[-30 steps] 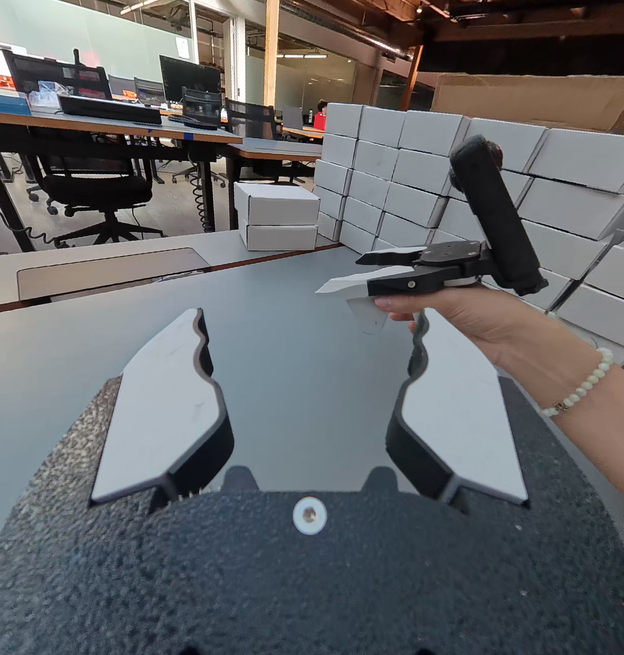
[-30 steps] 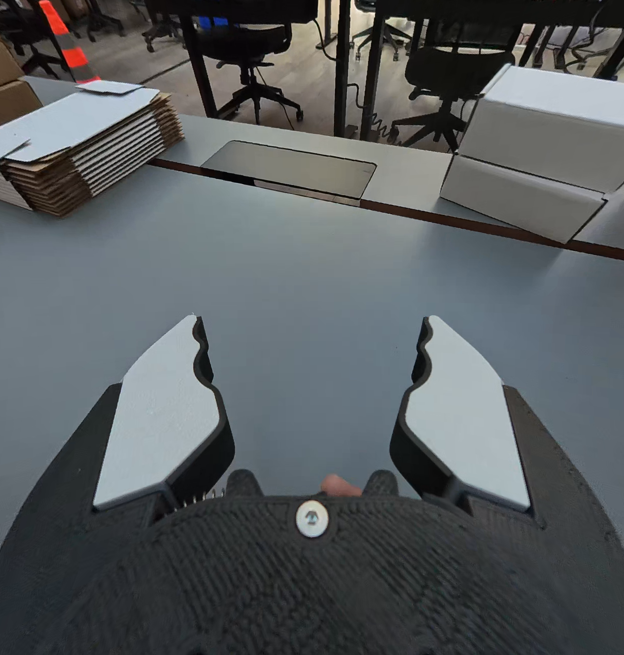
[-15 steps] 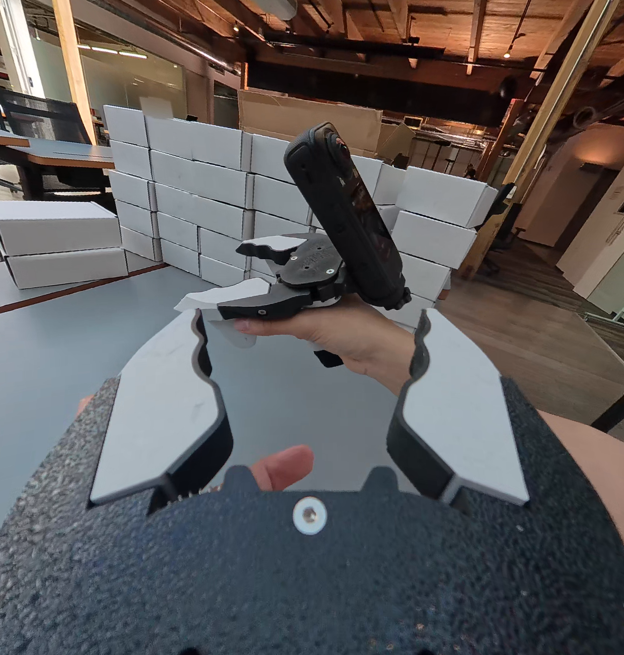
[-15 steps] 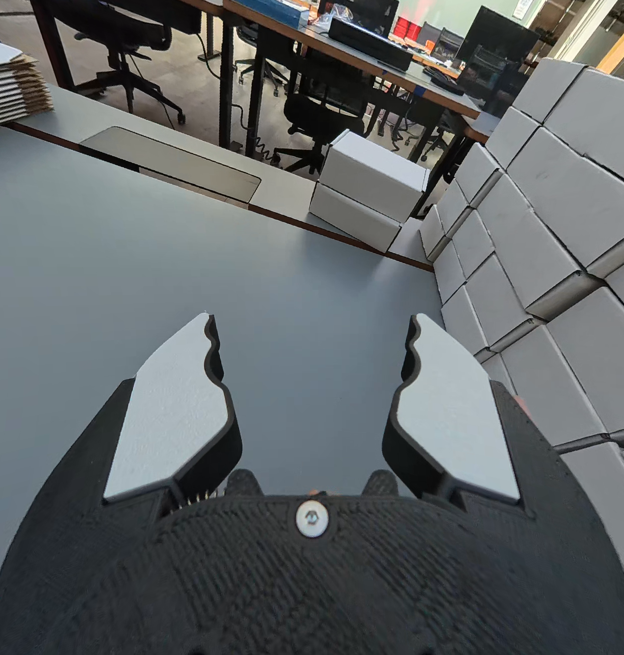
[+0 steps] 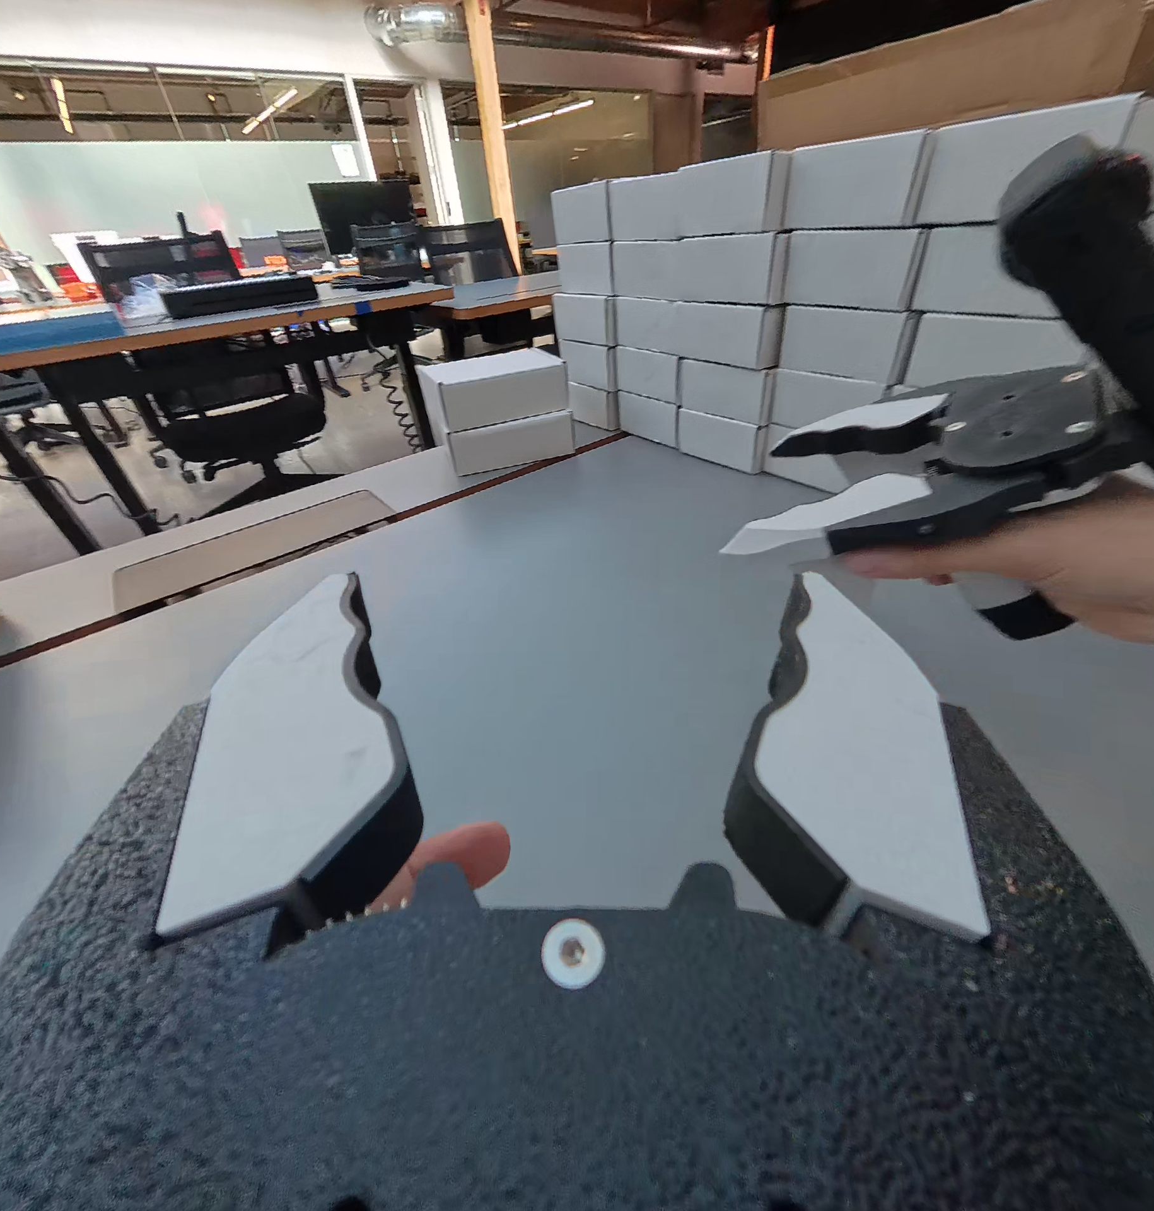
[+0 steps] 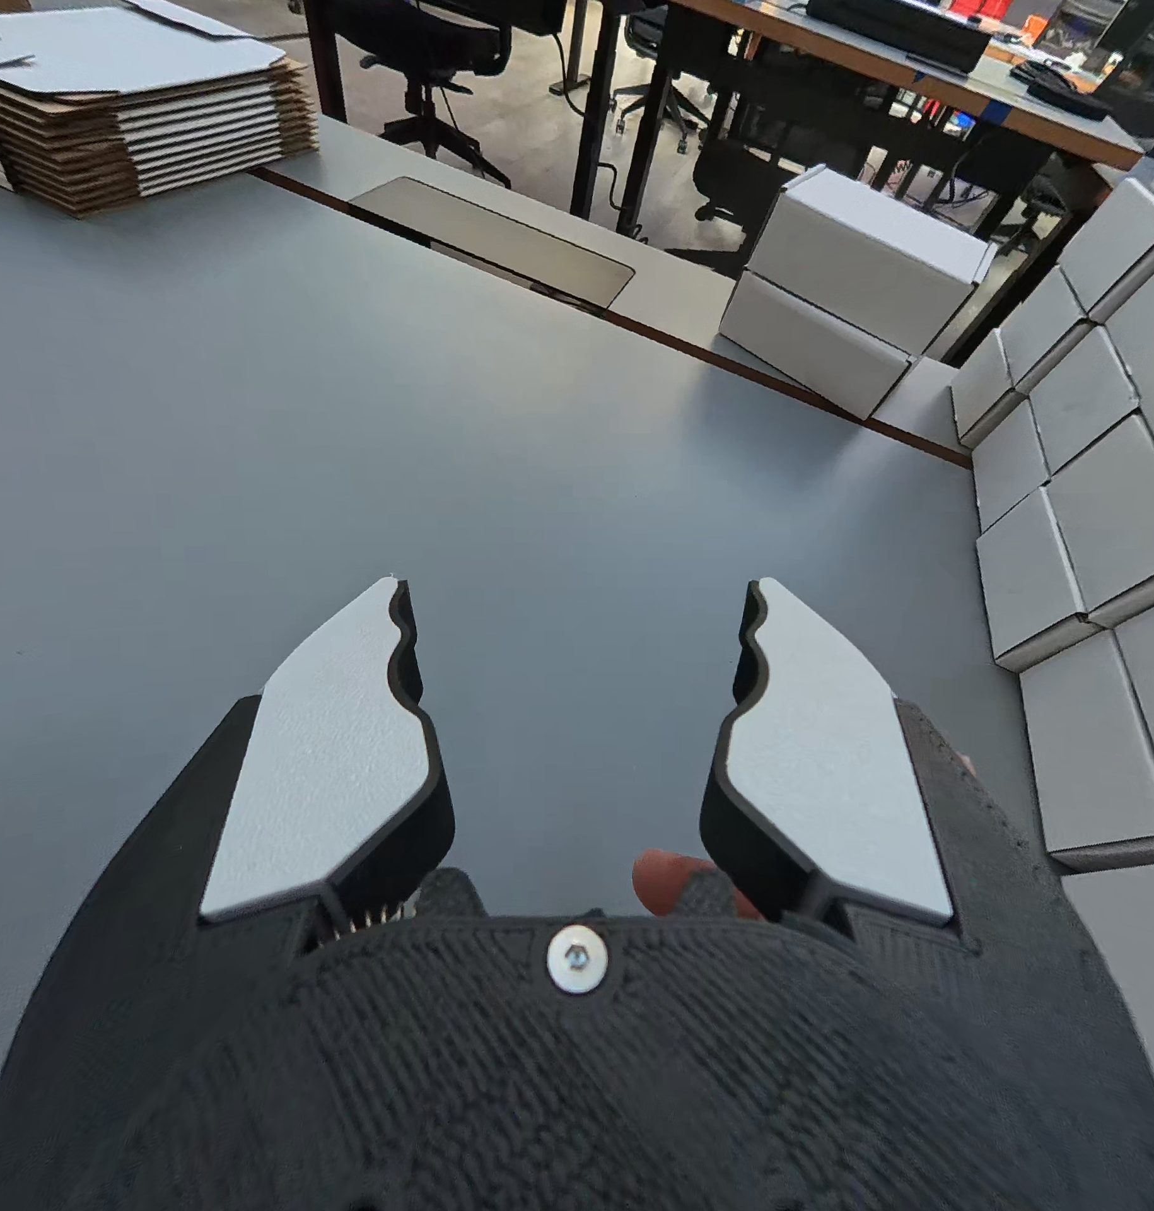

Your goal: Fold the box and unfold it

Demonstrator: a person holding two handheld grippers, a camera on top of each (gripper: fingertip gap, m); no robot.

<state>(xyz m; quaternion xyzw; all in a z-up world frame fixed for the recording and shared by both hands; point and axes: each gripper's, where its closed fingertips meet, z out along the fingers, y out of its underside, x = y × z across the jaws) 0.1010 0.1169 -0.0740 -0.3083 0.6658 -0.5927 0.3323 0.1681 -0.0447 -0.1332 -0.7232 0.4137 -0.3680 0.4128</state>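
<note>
My left gripper (image 5: 571, 583) is open and empty above the grey table (image 5: 561, 590). My right gripper (image 6: 577, 586) is open and empty too, over the bare table (image 6: 430, 459). It also shows in the left wrist view (image 5: 751, 498), held in a hand at the right, jaws apart. A stack of flat unfolded box blanks (image 6: 135, 111) lies at the table's far left. Two folded white boxes (image 6: 849, 288) sit stacked at the far edge; they also show in the left wrist view (image 5: 502, 419). Neither gripper touches a box.
A wall of stacked white folded boxes (image 5: 758, 314) lines the table's right side, and shows in the right wrist view (image 6: 1098, 524). A grey flap panel (image 6: 496, 242) is set in the table's far strip. Desks and office chairs (image 5: 234, 406) stand beyond.
Both grippers have swung back to the left, away from the wall of boxes, and face the table's far edge. The blank stack is back in the right wrist view. Both stay open.
</note>
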